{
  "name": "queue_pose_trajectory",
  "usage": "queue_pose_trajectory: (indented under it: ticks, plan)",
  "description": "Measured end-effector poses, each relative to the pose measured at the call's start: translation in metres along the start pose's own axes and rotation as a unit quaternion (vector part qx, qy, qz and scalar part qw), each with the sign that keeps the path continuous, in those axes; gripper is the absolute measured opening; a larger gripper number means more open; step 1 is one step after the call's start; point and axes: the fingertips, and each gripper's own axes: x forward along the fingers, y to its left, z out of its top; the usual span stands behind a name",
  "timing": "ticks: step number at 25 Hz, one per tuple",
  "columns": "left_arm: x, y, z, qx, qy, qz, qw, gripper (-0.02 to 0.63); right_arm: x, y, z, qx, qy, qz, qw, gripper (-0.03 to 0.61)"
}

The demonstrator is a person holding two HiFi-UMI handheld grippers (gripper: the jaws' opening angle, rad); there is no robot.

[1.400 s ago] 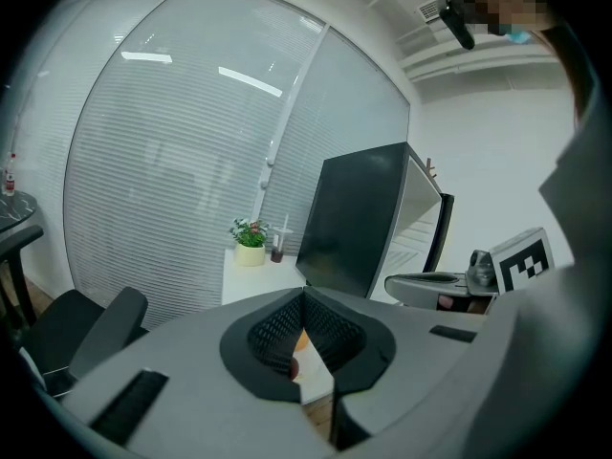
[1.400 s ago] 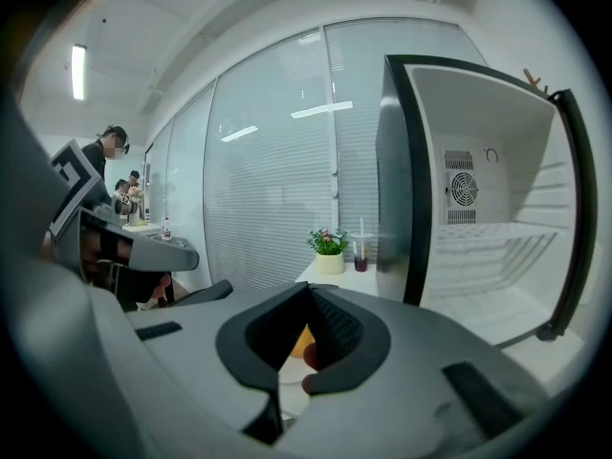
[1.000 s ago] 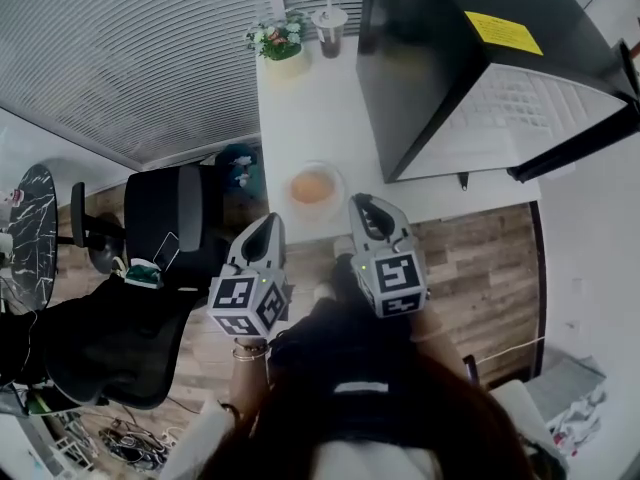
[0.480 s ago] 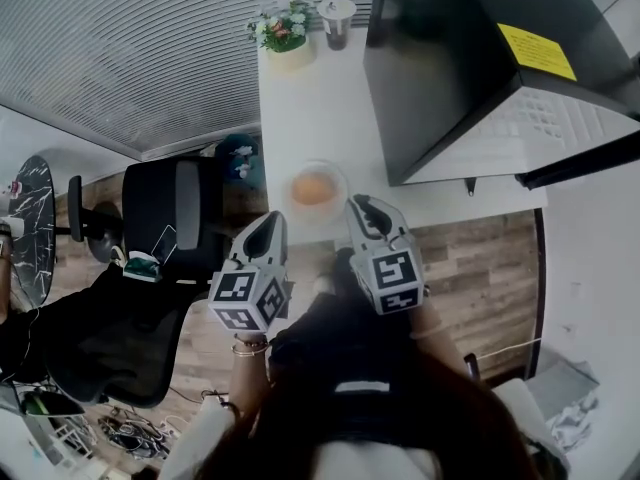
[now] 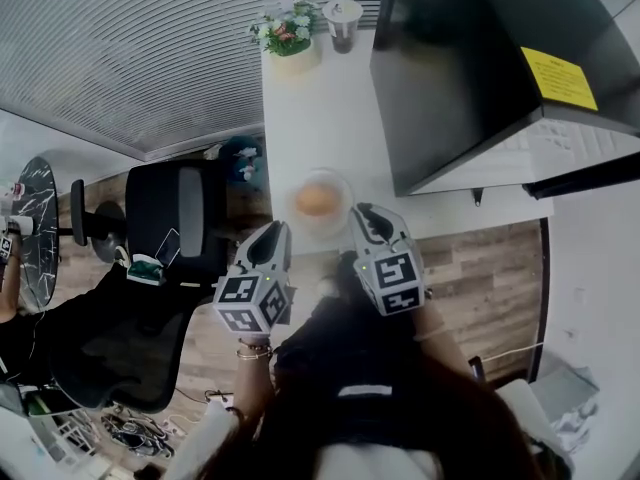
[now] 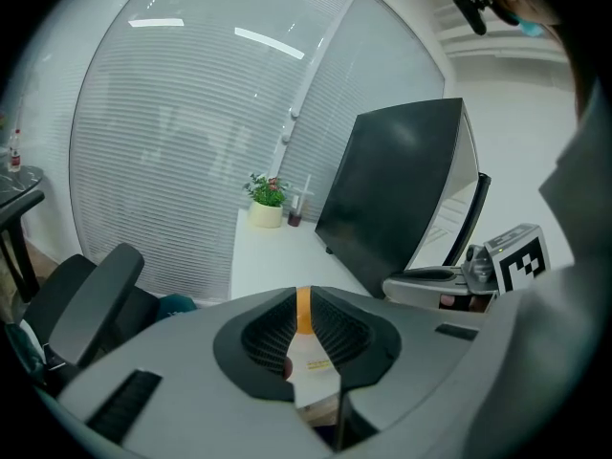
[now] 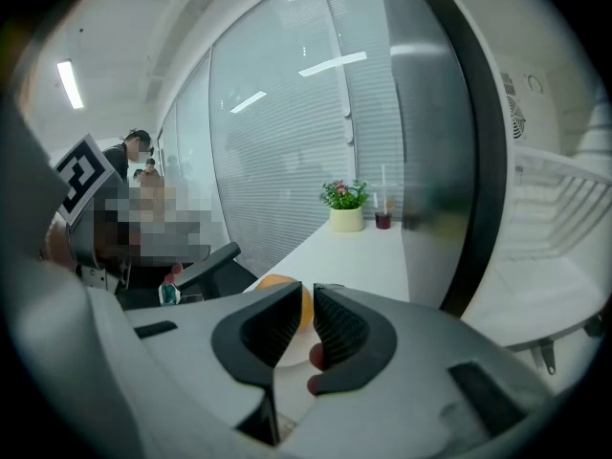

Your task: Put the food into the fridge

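A clear bowl (image 5: 318, 200) of orange food sits near the front edge of the white table (image 5: 310, 118). My left gripper (image 5: 275, 230) hovers just off the bowl's near left and my right gripper (image 5: 362, 211) at its right rim. Both have just been opening, and now each is open by a narrow gap with nothing between the pads. The food shows as an orange strip (image 6: 303, 309) through the left gripper (image 6: 303, 299) gap, and as an orange lump (image 7: 273, 280) behind the right gripper (image 7: 306, 299). The black fridge (image 5: 460, 58) stands on the table's right with its door open.
A potted plant (image 5: 285, 36) and a drink cup (image 5: 342, 18) stand at the table's far end by the blinds. A black office chair (image 5: 175, 218) is left of the table. The fridge's white shelves (image 7: 564, 218) show at the right. A seated person (image 5: 20, 268) is at far left.
Both grippers have sunk and closed in on the bowl at the table's front edge. The gap between each tip and the bowl is smaller.
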Motion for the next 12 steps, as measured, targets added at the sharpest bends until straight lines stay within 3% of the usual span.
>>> queue_pose_trajectory:
  ticks: [12]
  plan:
    - [0.020, 0.017, -0.017, -0.014, 0.039, 0.008, 0.9991, 0.072, 0.020, -0.008, -0.019, 0.019, 0.042, 0.012, 0.999, 0.077]
